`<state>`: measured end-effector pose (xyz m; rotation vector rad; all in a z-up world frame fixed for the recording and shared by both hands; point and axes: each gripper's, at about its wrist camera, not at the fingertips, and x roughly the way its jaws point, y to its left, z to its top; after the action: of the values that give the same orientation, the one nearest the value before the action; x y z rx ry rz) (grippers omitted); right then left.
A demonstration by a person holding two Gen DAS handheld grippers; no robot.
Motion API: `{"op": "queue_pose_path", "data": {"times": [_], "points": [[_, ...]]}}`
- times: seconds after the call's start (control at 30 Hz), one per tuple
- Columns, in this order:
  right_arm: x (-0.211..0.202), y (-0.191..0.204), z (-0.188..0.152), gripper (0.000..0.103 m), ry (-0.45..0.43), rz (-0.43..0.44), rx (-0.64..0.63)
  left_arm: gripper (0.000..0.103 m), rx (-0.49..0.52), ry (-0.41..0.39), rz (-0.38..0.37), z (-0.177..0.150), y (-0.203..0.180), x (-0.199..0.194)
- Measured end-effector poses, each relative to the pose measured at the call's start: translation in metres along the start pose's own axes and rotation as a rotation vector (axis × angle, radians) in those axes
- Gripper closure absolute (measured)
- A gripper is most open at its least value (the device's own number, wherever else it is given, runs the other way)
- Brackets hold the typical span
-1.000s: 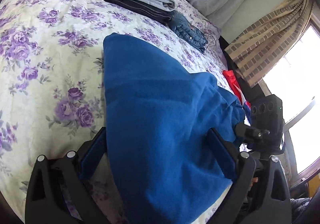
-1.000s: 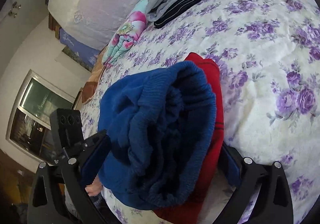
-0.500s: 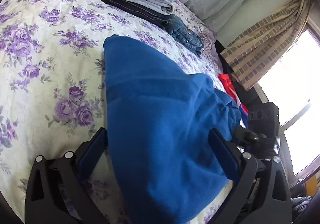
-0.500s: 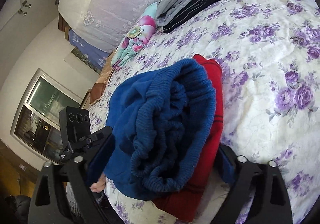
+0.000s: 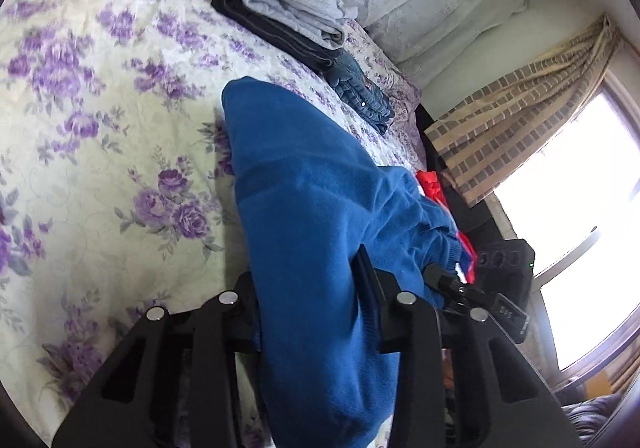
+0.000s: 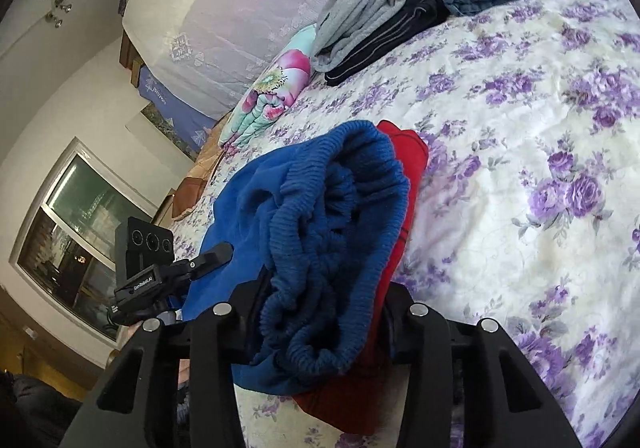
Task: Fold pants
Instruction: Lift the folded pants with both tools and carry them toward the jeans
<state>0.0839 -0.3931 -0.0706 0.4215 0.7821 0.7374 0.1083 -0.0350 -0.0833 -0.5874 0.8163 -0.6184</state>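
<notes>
Now, grip: I'm clamping left tool (image 5: 308, 312) and right tool (image 6: 320, 312), jaws just closing, onto blue pants (image 5: 312, 208).
Progress: I'm judging folding barely started.
Remaining: folds, stacking.

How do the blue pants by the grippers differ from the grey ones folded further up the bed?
The blue pants lie long and loosely bunched; the grey pants are folded compact. The blue pants rest on a red garment; the grey pants top a black garment. The blue pants sit between gripper fingers; nothing touches the grey pants. Both lie on the floral bedspread.
</notes>
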Motion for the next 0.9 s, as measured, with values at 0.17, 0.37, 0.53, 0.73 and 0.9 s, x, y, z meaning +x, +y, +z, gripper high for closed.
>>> {"op": "queue_pose_path", "data": {"times": [0.17, 0.37, 0.53, 0.73, 0.9], "points": [[-0.001, -0.001, 0.0, 0.058, 0.001, 0.006, -0.004, 0.06, 0.059, 0.015, 0.064, 0.0, -0.013, 0.001], [0.006, -0.021, -0.001, 0.056, 0.011, 0.057, 0.071, 0.042, 0.098, 0.039, 0.194, -0.002, -0.018, 0.016], [0.007, -0.016, -0.003, 0.057, 0.01, 0.033, 0.065, 0.066, 0.118, 0.03, 0.186, -0.006, -0.025, 0.015], [-0.016, 0.016, 0.001, 0.059, -0.042, 0.041, -0.016, 0.073, 0.14, -0.044, 0.09, -0.002, -0.046, -0.02], [-0.051, 0.032, 0.008, 0.059, -0.086, 0.07, -0.08, 0.073, 0.254, -0.061, 0.033, -0.001, -0.085, -0.037]]}}
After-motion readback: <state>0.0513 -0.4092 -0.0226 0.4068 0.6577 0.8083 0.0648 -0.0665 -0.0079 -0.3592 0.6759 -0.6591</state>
